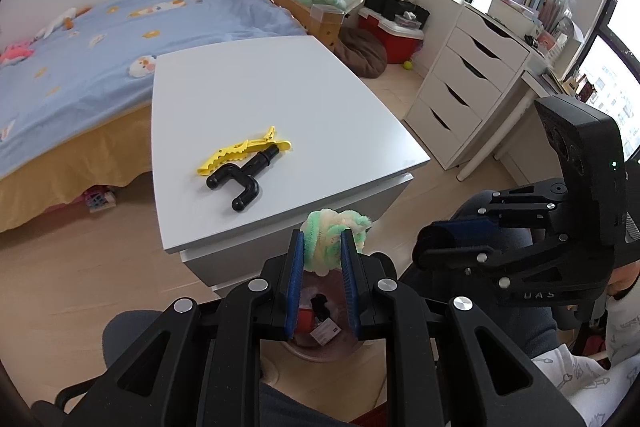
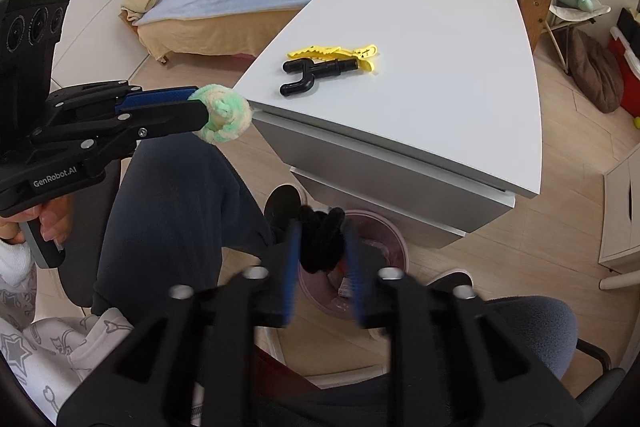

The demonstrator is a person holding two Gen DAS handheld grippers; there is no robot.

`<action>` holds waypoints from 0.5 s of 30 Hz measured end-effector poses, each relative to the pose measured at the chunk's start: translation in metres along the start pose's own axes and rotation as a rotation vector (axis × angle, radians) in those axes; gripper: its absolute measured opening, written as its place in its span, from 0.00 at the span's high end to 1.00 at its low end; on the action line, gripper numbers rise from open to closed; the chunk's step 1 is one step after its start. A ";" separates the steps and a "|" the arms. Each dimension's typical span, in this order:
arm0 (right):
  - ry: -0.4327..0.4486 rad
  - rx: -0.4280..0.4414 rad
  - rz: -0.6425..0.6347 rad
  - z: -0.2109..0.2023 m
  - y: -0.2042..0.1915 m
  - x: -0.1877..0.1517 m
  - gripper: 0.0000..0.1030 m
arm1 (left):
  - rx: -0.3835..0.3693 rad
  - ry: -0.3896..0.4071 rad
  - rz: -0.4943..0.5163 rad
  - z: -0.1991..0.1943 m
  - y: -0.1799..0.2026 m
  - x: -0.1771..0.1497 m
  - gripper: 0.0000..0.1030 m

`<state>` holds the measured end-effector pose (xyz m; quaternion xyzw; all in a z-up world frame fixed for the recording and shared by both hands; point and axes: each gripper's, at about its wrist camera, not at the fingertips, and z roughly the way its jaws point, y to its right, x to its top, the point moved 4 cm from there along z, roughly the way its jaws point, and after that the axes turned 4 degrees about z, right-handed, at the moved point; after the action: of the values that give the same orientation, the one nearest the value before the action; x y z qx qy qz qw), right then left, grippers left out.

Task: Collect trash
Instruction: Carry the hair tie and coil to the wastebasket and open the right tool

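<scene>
My left gripper [image 1: 322,241] is shut on a green-and-cream fuzzy ball [image 1: 334,233], held off the white table's near edge and above a pink trash bin [image 1: 320,349]. It shows from the side in the right wrist view [image 2: 200,115] with the ball [image 2: 224,117]. My right gripper [image 2: 322,241] is shut on a black fuzzy wad [image 2: 322,245], held above the pink bin [image 2: 394,243]. On the white table [image 1: 256,87] lie a yellow clip [image 1: 240,151] and a black pipe fitting [image 1: 244,183].
A bed [image 1: 80,67] with a blue cover stands beyond the table. A white chest of drawers [image 1: 468,75] is at the right. The person's legs [image 2: 172,207] and an office chair [image 2: 536,327] flank the bin. The bin holds bits of trash [image 1: 324,331].
</scene>
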<state>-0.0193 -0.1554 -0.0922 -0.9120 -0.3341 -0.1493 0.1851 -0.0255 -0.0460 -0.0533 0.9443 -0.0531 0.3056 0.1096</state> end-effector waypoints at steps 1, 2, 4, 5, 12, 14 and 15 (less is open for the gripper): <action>0.010 0.000 0.000 -0.001 0.000 0.000 0.27 | 0.001 0.001 0.001 0.000 0.000 0.000 0.83; 0.013 -0.006 0.001 -0.002 0.000 0.001 0.22 | 0.003 0.001 0.003 -0.001 0.000 0.000 0.83; 0.021 -0.033 0.007 -0.004 0.003 0.002 0.14 | 0.007 0.001 0.009 -0.001 0.000 -0.001 0.83; 0.027 -0.043 0.010 -0.005 0.005 0.003 0.13 | 0.006 0.000 0.011 0.000 0.001 -0.001 0.83; 0.064 -0.091 0.032 -0.016 0.014 0.005 0.08 | -0.002 -0.010 0.026 0.002 0.004 -0.004 0.83; 0.079 -0.105 0.040 -0.020 0.016 0.006 0.08 | -0.004 -0.011 0.031 0.002 0.006 -0.004 0.83; 0.085 -0.110 0.042 -0.022 0.016 0.006 0.08 | -0.004 -0.012 0.036 0.003 0.007 -0.004 0.83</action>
<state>-0.0075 -0.1735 -0.0743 -0.9205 -0.2979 -0.2024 0.1517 -0.0280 -0.0534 -0.0564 0.9449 -0.0711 0.3016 0.1056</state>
